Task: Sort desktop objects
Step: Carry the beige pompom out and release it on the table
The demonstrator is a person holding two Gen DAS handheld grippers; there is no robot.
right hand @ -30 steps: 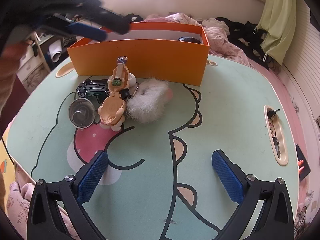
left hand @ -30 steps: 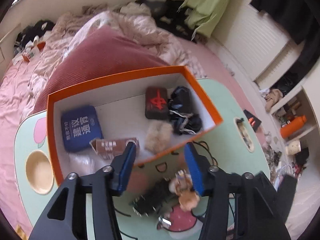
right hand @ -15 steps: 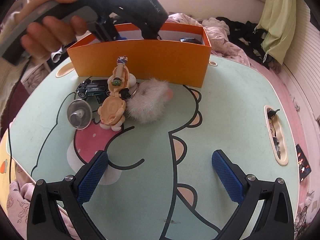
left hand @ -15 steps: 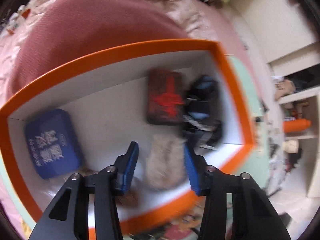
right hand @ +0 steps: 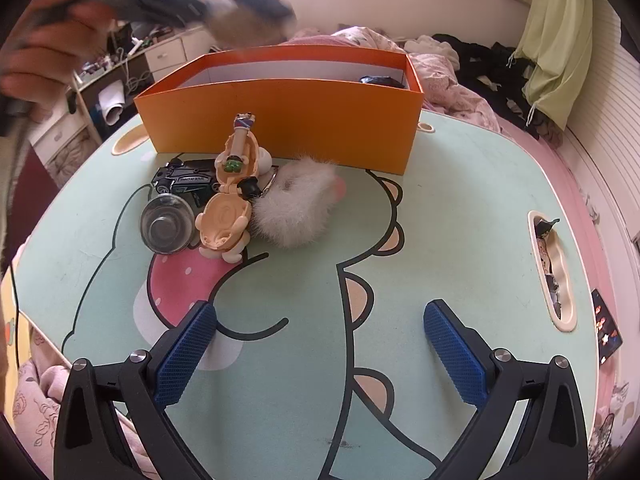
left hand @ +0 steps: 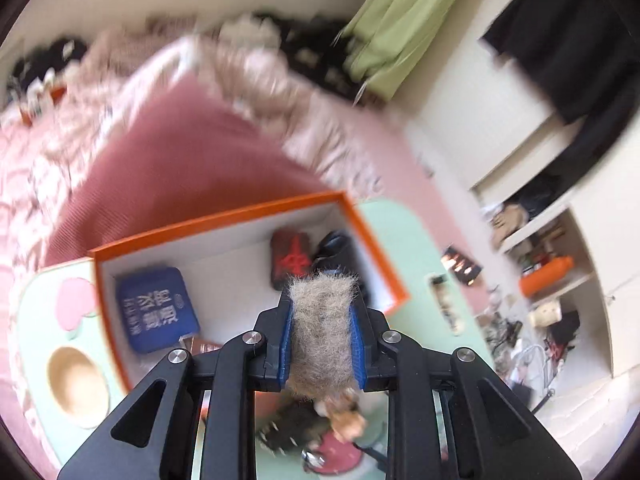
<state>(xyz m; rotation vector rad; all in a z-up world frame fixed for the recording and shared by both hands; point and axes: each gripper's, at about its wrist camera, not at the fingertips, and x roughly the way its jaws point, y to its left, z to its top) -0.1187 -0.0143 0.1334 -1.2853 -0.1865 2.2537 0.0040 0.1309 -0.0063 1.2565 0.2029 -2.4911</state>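
My left gripper (left hand: 322,304) holds a beige furry pouch (left hand: 322,332) between its blue pads, and its jaws are still closing on it. It hangs above the orange box (left hand: 224,220), which holds a blue pouch (left hand: 156,312), a dark case with a red mark (left hand: 290,260) and a black item (left hand: 336,246). In the right wrist view the same gripper (right hand: 240,20) is a blur above the orange box (right hand: 280,116), with a hand (right hand: 44,52) on it. My right gripper (right hand: 320,352) stands open over the bare table (right hand: 460,200), with nothing between its fingers.
In front of the box lie a white fluffy toy (right hand: 296,208), a peach clamshell toy (right hand: 228,220), a black toy car (right hand: 184,184) and a clear suction cup (right hand: 166,228). A slot (right hand: 552,268) at the table's right edge holds small bits. A bed lies behind.
The left gripper dipped into the orange box, closed on the beige furry pouch and rose with it above the box. The right gripper has not moved.
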